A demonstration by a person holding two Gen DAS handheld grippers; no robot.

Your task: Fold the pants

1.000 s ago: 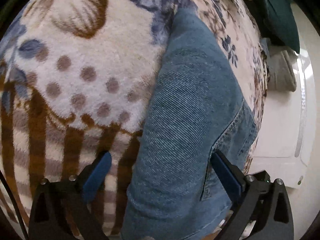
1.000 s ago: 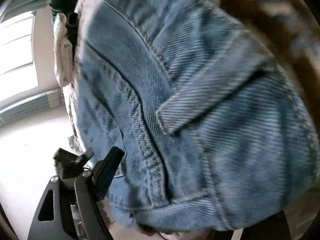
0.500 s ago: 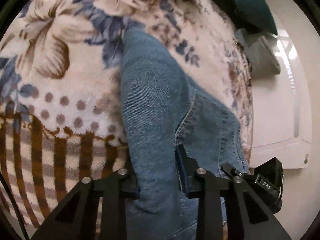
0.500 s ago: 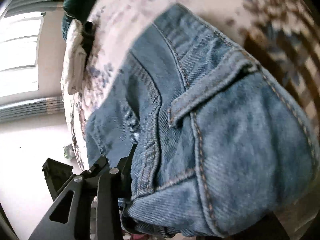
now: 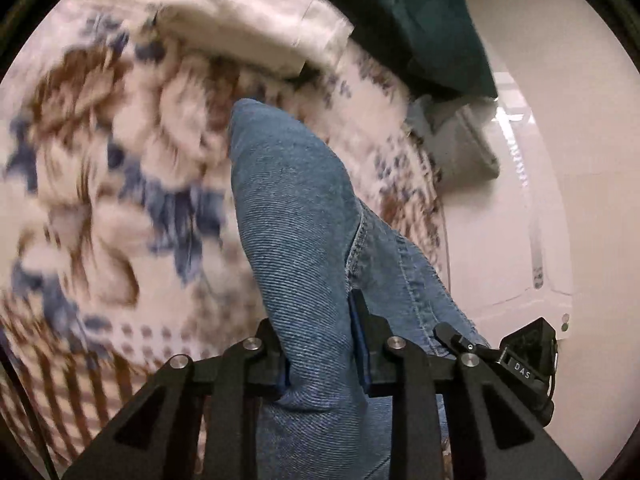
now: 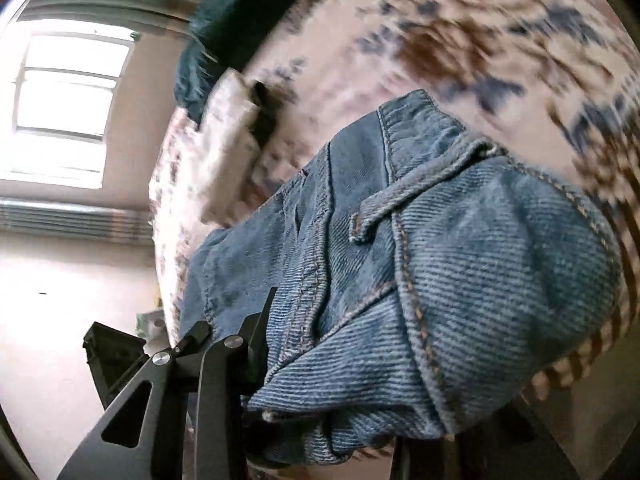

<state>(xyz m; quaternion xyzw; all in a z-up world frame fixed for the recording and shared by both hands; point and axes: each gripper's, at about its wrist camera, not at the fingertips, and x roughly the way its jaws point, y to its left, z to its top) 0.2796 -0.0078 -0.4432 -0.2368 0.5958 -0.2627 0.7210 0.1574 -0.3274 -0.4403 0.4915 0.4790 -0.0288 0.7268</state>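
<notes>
- my left gripper (image 5: 320, 344) has just been closing and its jaws now pinch a fold of the jeans (image 5: 296, 216) between the blue pads.
- from that pinch the denim runs away from me as a narrow ridge, raised above the floral blanket (image 5: 120, 168), with a stitched seam on its right side.
- my right gripper (image 6: 360, 372) has just been closing too; its near finger presses into a thick bunch of the jeans at the waistband (image 6: 420, 140), while the far finger is hidden behind the cloth.
- a belt loop (image 6: 384, 208) stands out on the bunched denim in the right wrist view.
- beyond the jeans, on the blanket, lie a pale folded cloth (image 5: 256, 20) and a dark green garment (image 5: 420, 28).
- a window (image 6: 64, 104) shows at the left of the right wrist view.
- the blanket is smeared by blur in both views.
</notes>
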